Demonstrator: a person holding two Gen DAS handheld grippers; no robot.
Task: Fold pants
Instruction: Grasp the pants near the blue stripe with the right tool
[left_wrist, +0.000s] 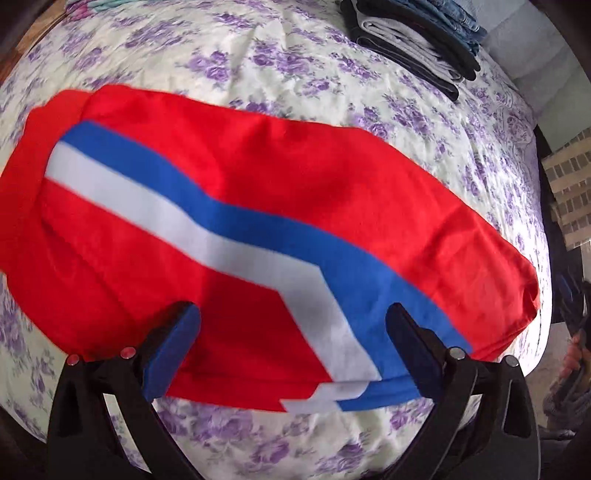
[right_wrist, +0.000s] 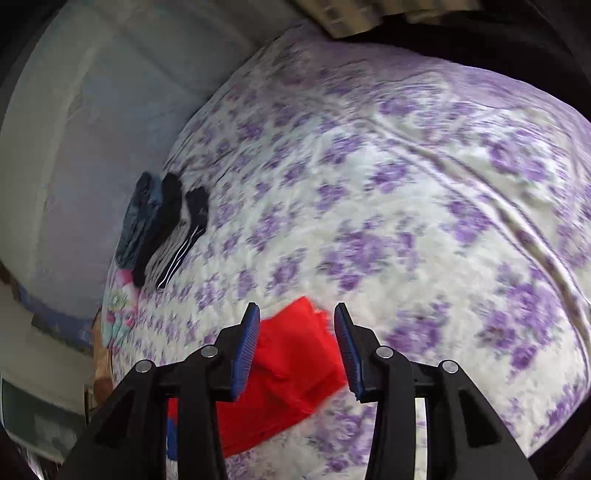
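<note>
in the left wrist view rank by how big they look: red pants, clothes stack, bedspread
1. bedspread, fills most of the frame
2. red pants, spread across the middle
3. clothes stack, smallest, though it lies farthest from the camera, so its true size is unsure

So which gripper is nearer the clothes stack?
Hard to tell. The left gripper is across the pants from the stack; the right gripper is over a pants corner, stack far left.
</note>
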